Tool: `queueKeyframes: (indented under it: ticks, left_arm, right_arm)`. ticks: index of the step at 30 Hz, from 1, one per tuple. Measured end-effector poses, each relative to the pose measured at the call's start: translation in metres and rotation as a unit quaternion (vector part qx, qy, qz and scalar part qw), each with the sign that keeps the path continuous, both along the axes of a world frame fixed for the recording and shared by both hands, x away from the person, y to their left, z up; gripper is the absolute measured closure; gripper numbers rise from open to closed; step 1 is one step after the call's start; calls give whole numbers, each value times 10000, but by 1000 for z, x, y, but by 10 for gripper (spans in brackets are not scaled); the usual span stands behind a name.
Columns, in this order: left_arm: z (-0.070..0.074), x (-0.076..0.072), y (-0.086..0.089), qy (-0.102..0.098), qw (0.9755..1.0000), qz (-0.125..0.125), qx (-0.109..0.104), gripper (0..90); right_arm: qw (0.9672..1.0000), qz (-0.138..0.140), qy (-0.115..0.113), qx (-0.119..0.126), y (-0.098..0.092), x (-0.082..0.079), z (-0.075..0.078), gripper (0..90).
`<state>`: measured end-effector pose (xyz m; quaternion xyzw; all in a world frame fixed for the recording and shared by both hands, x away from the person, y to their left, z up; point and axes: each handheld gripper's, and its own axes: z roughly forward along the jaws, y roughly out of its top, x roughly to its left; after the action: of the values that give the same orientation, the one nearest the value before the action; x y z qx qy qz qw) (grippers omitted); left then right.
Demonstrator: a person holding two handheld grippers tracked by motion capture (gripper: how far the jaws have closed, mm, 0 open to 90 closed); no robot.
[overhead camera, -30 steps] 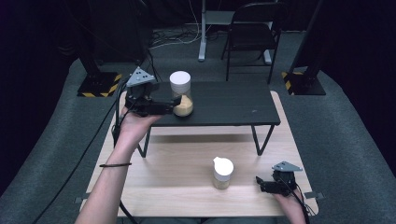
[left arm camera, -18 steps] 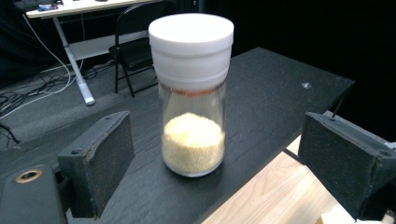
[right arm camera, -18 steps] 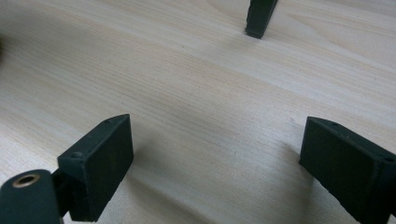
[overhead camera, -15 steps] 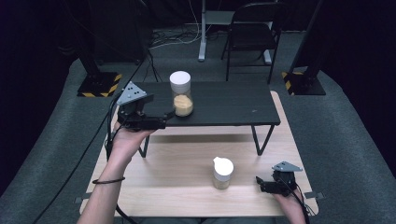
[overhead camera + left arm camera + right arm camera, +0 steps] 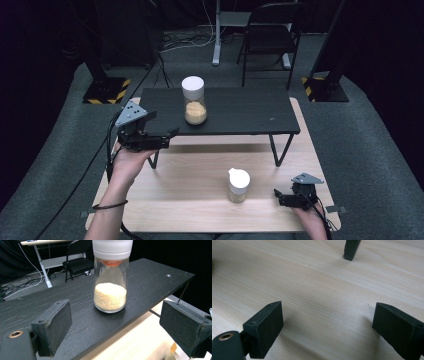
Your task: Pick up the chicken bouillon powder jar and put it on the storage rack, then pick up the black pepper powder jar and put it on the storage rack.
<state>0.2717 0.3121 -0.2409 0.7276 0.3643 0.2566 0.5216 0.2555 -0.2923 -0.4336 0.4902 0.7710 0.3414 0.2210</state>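
1. my left gripper [image 5: 172,132] is hovering at centre left of the high view, by the left front edge of the black raised shelf [image 5: 250,112], with its jaws spread wide and nothing between them.
2. the tall jar [image 5: 194,100] i am facing is standing upright on that shelf, just up and right of my left jaws, apart from them.
3. in the left gripper view the tall jar [image 5: 110,277] is sitting in the upper middle of the frame, glass with a white cap and pale grains filling its lower part, beyond the gap between my two black pads [image 5: 55,326].
4. my right gripper [image 5: 277,195] is resting low at the lower right of the high view, on the light wooden table [image 5: 190,175], jaws spread and holding nothing.
5. a short jar [image 5: 238,185] with a white top is standing on the wood just left of my right gripper, apart from it.
6. in the right gripper view my pads [image 5: 265,327] are lying wide apart over bare wood grain [image 5: 317,290], with one shelf leg [image 5: 351,248] showing at the top.
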Motion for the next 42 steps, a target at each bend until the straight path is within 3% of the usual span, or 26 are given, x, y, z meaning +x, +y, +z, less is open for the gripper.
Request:
queueKeyframes:
  ticks: [20, 30, 42]
  left_arm:
    - [-36, -32, 29, 21, 9995, 249, -178, 104]
    - [-52, -44, 36, 51, 9992, 402, -75, 104]
    - [-81, -56, 37, 93, 9989, 457, -54, 104]
  right_arm:
    - [10000, -4, -1, 0, 0, 0, 0, 86]
    - [10000, -7, -3, -1, 0, 0, 0, 86]
    - [10000, -8, -3, -1, 0, 0, 0, 86]
